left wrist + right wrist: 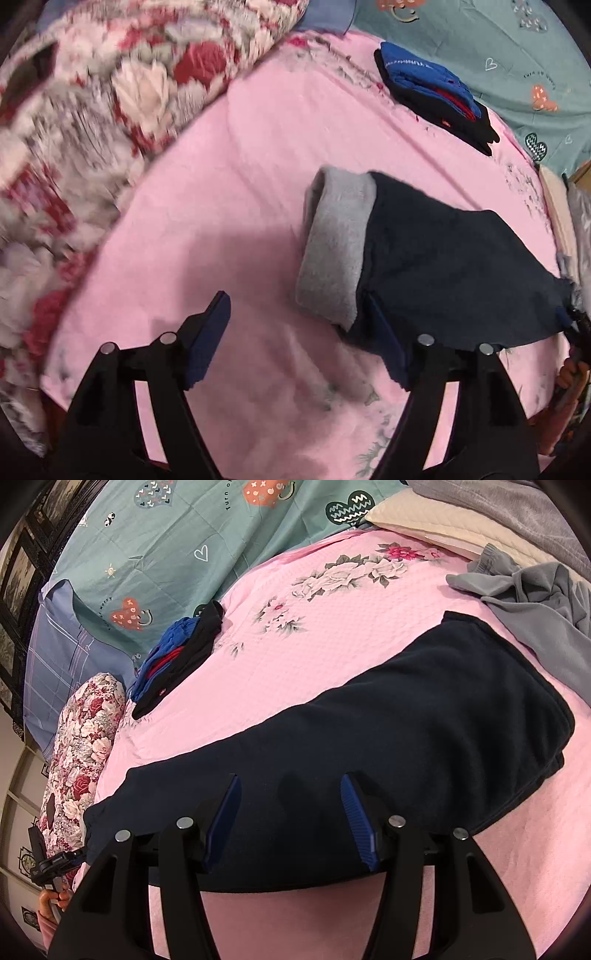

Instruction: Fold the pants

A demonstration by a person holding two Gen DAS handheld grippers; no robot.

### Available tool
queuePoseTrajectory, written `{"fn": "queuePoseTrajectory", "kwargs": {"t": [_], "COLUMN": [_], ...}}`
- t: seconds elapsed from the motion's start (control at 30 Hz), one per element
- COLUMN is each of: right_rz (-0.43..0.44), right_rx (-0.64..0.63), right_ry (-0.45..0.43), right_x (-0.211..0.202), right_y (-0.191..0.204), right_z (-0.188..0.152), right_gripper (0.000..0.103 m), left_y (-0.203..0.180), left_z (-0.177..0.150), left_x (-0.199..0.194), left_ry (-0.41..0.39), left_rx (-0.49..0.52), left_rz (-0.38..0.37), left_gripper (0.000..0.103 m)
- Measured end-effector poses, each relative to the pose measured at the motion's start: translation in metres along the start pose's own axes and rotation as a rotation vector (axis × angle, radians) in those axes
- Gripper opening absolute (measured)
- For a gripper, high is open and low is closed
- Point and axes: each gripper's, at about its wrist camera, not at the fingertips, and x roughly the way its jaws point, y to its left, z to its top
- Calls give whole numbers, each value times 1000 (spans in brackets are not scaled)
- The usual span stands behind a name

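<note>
Mid-fold on a pink bedsheet (295, 657): left gripper (299, 332) w/ jaws wide, nothing between; right gripper (291, 812) half open over dark pants (406, 720), no clamp seen. Pants lie doubled, grey lining (332, 251) showing. Next: prob. regrip an end, fold again.

Each claw — left claw (301, 339), right claw (291, 821) — has two black angular arms with slot cut-outs, round silver screw heads, and ribbed dark-blue pads (356, 821) on the fingers.
</note>
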Motion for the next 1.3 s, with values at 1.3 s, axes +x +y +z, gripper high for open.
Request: {"fn": "queuePoseTrajectory", "kwargs": {"t": [1.3], "right_rz": [146], "right_rx": [101], "right_ry": [-34], "right_x": [-10], "right_y": [-16], "right_z": [-1], "right_gripper": [57], "left_y": [-174], "left_z": [-39], "left_x": [7], "left_ry": [-150], "left_rx": [599], "left_rz": [334], "left_gripper": [101]}}
